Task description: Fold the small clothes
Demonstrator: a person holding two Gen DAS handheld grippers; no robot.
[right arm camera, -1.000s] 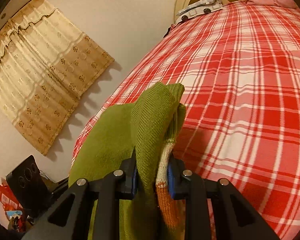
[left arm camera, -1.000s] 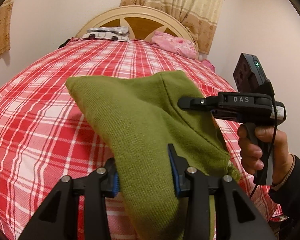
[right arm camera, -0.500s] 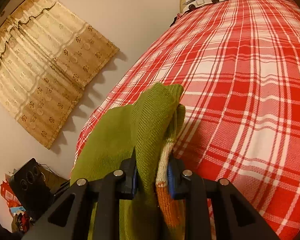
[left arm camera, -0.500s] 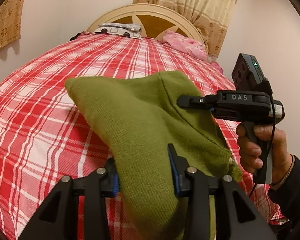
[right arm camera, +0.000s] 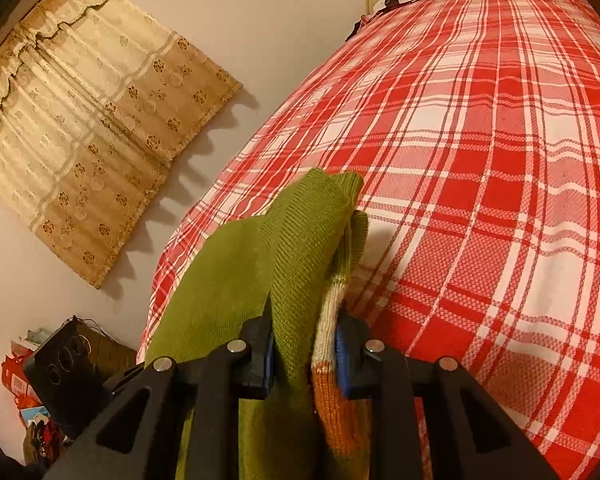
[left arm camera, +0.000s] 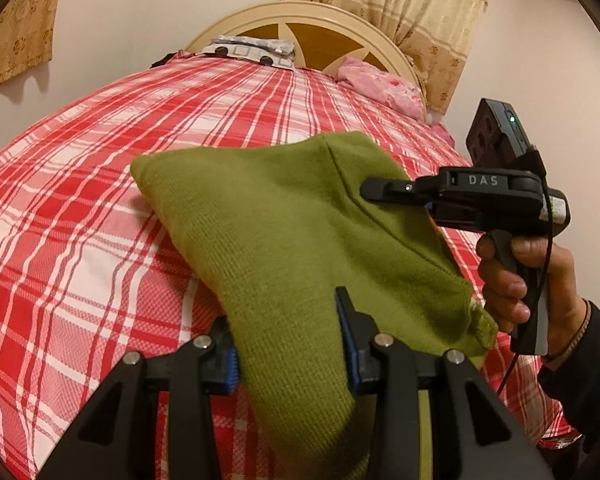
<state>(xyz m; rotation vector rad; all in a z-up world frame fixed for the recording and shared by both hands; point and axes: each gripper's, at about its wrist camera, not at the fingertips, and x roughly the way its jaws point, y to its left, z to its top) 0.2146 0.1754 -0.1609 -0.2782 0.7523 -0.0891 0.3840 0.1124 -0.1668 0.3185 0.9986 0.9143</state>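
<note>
A small olive-green knit garment (left arm camera: 284,232) with cream and orange stripes (right arm camera: 328,344) is held up above the red plaid bed (left arm camera: 80,208). My left gripper (left arm camera: 288,344) is shut on its near edge. My right gripper (right arm camera: 304,340) is shut on a bunched green and striped edge. In the left wrist view the right gripper (left arm camera: 384,192) pinches the garment's right side, held by a hand (left arm camera: 516,280). The garment (right arm camera: 240,280) hangs folded between both grippers, its far corner near the bedspread.
The bed's cream headboard (left arm camera: 320,28) is at the far end with a patterned pillow (left arm camera: 252,48) and a pink cloth (left arm camera: 380,84). Curtains (right arm camera: 88,120) hang on the wall. A black box and clutter (right arm camera: 60,372) sit on the floor beside the bed.
Both grippers keep their grip on the garment. The views have shifted slightly, with the bed appearing lower and the headboard and curtains a little closer in view; the garment's shape is nearly unchanged.
</note>
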